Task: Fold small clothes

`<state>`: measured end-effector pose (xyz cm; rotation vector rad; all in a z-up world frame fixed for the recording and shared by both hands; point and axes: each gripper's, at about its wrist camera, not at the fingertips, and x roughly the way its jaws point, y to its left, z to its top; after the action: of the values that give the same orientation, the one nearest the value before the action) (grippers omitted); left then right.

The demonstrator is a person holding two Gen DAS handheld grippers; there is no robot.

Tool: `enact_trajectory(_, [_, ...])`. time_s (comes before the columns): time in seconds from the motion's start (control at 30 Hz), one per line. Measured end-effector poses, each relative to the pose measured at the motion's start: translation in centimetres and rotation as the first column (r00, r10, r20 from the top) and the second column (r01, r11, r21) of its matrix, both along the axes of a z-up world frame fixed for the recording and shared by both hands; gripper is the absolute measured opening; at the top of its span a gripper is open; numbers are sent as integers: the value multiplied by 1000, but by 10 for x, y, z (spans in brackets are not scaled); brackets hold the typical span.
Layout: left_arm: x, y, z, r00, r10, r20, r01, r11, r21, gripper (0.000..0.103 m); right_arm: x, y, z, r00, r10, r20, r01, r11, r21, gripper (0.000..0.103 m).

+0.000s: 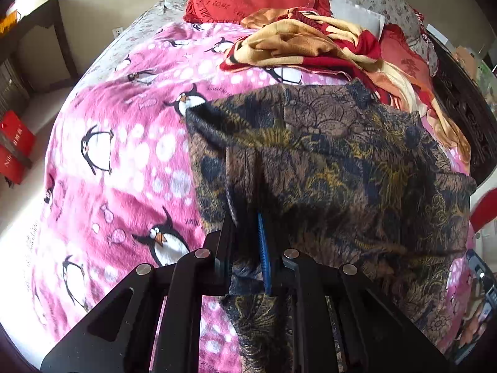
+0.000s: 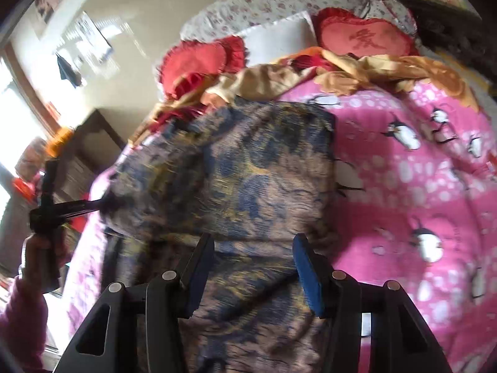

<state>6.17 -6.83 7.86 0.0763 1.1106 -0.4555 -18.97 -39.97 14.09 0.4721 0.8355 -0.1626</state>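
One gripper, the left gripper, pinches the garment mid-fold at frame centre; right gripper, spread, should grasp next.

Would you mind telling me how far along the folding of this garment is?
Partly done: the brown patterned garment lies doubled over on the penguin blanket. In hand: the left gripper pinches its edge; the right gripper is open above it. Left: finishing the fold.

I count one patterned brown garment, one pink penguin blanket and one crumpled red-and-cream blanket. I see two red heart cushions and two grippers.
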Motion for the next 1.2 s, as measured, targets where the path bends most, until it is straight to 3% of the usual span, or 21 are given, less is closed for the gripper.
enact_trajectory(0.1, [-5,8,1,999,20,27,-20,1000,-18,26,2,-12,-5,998,-50,-31,50,999,-11,51])
enact_trajectory(0.2, [-3,15,1,999,48,13,-47,998,-49,28,17,-27,-13,991,-115,-62,113,993,-22,65])
enact_trajectory(0.27, [-1,16,1,998,60,5,-60,997,-53,28,33,-39,-18,986,-151,-76,151,988,-13,65])
enact_trajectory(0.3, [-1,15,2,998,63,8,-62,997,-54,28,40,-44,-20,988,-144,-59,144,990,4,62])
enact_trajectory(0.33, [-2,14,2,998,65,14,-64,997,-52,28,46,-47,-20,990,-136,-49,137,990,18,52])
enact_trajectory(0.37, [-4,14,3,998,62,20,-61,997,-45,28,54,-52,-22,991,-123,-55,125,992,31,15])
enact_trajectory(0.43, [-9,10,3,998,44,34,-43,999,-33,28,60,-55,-20,990,-119,-73,120,993,-1,8])
enact_trajectory(0.53, [-17,1,-2,999,6,48,-6,1000,-8,28,49,-69,-22,971,-218,-98,204,969,-135,6])
enact_trajectory(0.6, [-19,-6,-7,998,-14,58,12,1000,27,28,41,-84,-34,960,-249,-125,239,967,-89,6])
enact_trajectory(0.63, [-19,-8,-8,998,-15,65,13,999,37,28,34,-91,-34,964,-247,-98,247,969,-17,6])
enact_trajectory(0.67, [-19,-9,-9,998,-14,69,11,999,39,28,26,-98,-29,967,-251,-51,253,966,52,8])
enact_trajectory(0.73, [-18,-9,-10,998,-3,64,2,1000,27,28,19,-104,-16,963,-269,12,267,960,84,21])
enact_trajectory(0.8, [-15,-8,-11,999,14,51,-15,1000,11,28,27,-105,-6,967,-251,41,247,966,80,64])
enact_trajectory(0.87, [-14,-8,-13,999,24,40,-24,1000,4,28,43,-108,-8,973,-228,32,224,970,96,68])
enact_trajectory(0.93, [-16,-8,-13,999,21,36,-21,1000,8,28,65,-112,-19,982,-187,-1,186,976,112,51])
enact_trajectory(0.97, [-16,-8,-14,999,17,36,-18,1000,12,28,76,-115,-25,983,-180,-18,181,975,132,28])
enact_trajectory(1.0, [-17,-8,-14,999,15,34,-15,1000,16,28,81,-121,-28,981,-193,-14,192,966,171,16])
enact_trajectory(1.1, [-17,-6,-15,1000,12,26,-13,1000,12,28,85,-144,-30,957,-282,70,247,916,316,2])
enact_trajectory(1.2, [-16,-6,-17,1000,11,24,-11,1000,15,28,89,-154,-15,943,-317,97,288,928,238,0])
